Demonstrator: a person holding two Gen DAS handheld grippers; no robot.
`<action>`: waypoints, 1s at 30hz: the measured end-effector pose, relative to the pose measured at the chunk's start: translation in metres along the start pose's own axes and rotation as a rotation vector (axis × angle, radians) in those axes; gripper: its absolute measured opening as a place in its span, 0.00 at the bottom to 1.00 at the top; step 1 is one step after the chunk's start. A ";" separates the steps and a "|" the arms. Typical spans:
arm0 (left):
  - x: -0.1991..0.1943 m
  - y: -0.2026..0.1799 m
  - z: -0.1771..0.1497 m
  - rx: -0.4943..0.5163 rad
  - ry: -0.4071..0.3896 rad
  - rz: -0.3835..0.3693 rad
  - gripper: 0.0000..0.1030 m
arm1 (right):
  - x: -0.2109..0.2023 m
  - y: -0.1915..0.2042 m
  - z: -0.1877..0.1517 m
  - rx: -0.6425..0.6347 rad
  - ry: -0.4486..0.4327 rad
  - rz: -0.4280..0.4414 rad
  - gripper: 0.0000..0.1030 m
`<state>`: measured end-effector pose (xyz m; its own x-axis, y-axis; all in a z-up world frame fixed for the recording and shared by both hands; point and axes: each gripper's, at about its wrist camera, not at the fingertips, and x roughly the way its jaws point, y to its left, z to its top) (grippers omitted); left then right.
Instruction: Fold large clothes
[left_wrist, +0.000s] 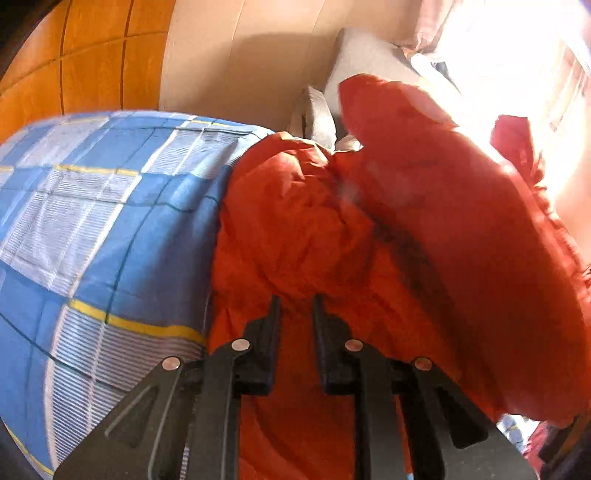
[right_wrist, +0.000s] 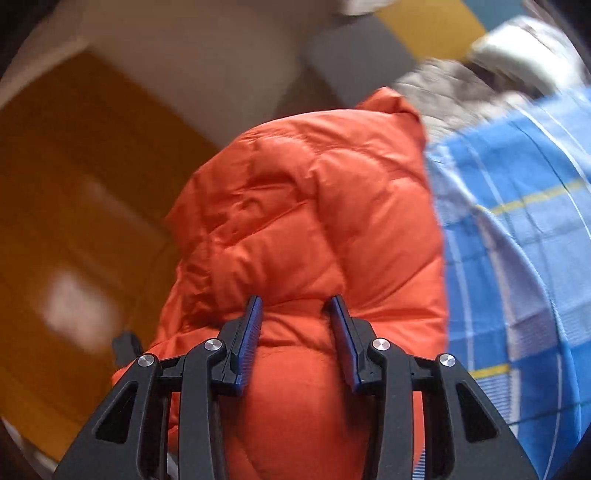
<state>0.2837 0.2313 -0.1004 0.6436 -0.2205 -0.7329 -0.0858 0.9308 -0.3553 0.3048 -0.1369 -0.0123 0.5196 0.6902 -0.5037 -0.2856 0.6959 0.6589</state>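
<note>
orange puffy jacket (right_wrist: 306, 221) fills the middle of both views. one jacket, two claws. it lies bunched up on a bed with a blue checked sheet (left_wrist: 92, 229), and the sheet has white squares and thin yellow lines. in the left wrist view the jacket (left_wrist: 314, 229) sits on the right part of the sheet, and one big fold of it stands up high and looks blurry.

the left claw (left_wrist: 296, 301) points into the jacket. its two fingers are a small way apart with orange cloth between them, but i cannot tell if they pinch it.

the right claw (right_wrist: 295, 301) has its two fingers (right_wrist: 251, 325) spread wider, one on each side of a fat puffy bump of the jacket. the bump fills the gap and touches both fingers, so it looks clamped on the jacket.

past the bed there is an orange tiled floor (left_wrist: 96, 55), a pale wall (left_wrist: 229, 55) and one grey pillow (left_wrist: 365, 62). bright light comes from the right
</note>
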 end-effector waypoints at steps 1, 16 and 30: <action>-0.003 0.006 -0.002 -0.037 -0.005 -0.030 0.14 | 0.003 0.008 -0.003 -0.027 0.010 -0.014 0.39; -0.055 0.037 -0.006 -0.116 -0.070 -0.107 0.61 | 0.054 0.079 -0.047 -0.211 0.047 -0.421 0.39; -0.047 -0.009 0.023 -0.033 -0.044 -0.210 0.67 | 0.078 0.089 -0.042 -0.329 0.101 -0.457 0.39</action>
<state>0.2720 0.2402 -0.0498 0.6828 -0.3945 -0.6149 0.0288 0.8556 -0.5168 0.2860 -0.0126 -0.0170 0.5747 0.3087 -0.7579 -0.2941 0.9422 0.1607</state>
